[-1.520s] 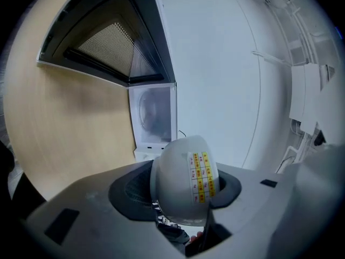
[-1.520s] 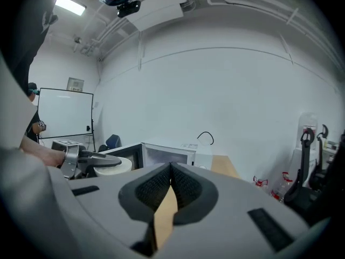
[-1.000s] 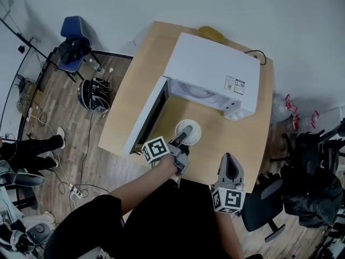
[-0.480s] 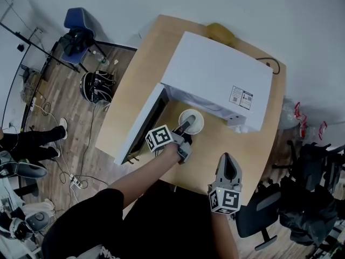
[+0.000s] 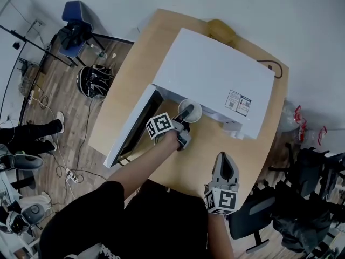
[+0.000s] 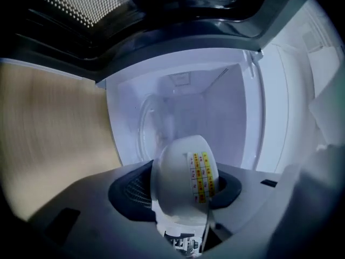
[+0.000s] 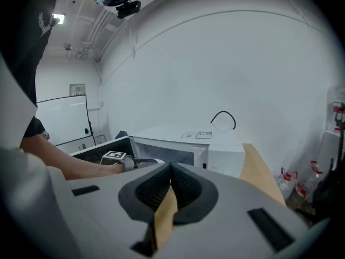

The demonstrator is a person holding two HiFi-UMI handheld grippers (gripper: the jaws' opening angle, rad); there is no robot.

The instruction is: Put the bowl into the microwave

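A white bowl (image 5: 196, 107) with a coloured sticker hangs at the mouth of the white microwave (image 5: 215, 74), partly under its top edge. My left gripper (image 5: 186, 114) is shut on the bowl's rim. In the left gripper view the bowl (image 6: 177, 163) sits tilted between the dark pads (image 6: 132, 190), and behind it are the lit white cavity (image 6: 226, 107) and the glass turntable (image 6: 151, 128). The microwave door (image 5: 132, 131) stands swung open to the left. My right gripper (image 5: 225, 158) hovers over the table's near edge, shut with nothing in it (image 7: 170, 171).
The microwave stands on a wooden table (image 5: 221, 144). A yellow object (image 5: 222, 30) and a black cable (image 5: 272, 66) lie behind it. A dark office chair (image 5: 259, 215) is at the right; a blue chair (image 5: 73, 26) and gear sit on the floor at the left.
My left gripper has carried the bowl forward from over the table to the microwave's opening. The right gripper has drifted a little, still shut.
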